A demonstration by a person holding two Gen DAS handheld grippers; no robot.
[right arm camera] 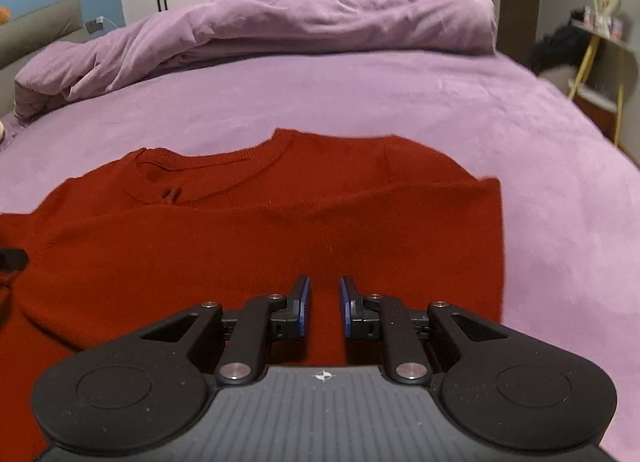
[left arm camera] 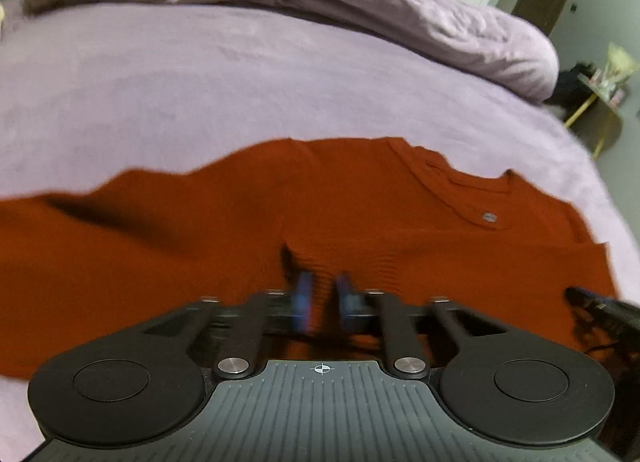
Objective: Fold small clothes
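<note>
Rust-red knitted sweater (right arm camera: 280,230) spread flat across the lower half of both frames, on a bed (right arm camera: 360,94) covered in a soft, faintly fuzzy lilac sheet. Fine, even knit; ribbed round neckline toward the upper left of the right wrist view, with two small dark slits just below it. In the left wrist view, a ribbed band of the same knit near frame centre and a small silvery button (left arm camera: 489,217) by the neckline at right.

Left hand-held gripper (left arm camera: 322,298) low over the knit, blurred, blue-padded fingers a narrow gap apart with ribbed fabric showing between them — pinching or merely near, cannot tell. Right hand-held gripper (right arm camera: 325,304) sharp, fingers slightly parted, red fabric visible in the gap, nothing clamped.

Sweater's right edge straight and crisp in the right wrist view; upper hem wavy in the left. Broad stretch of bare sheet beyond the garment, up to a rumpled lilac duvet (right arm camera: 280,30) bunched along the top. Yellow-legged side table (right arm camera: 600,62) at upper right — off the bed's edge.
</note>
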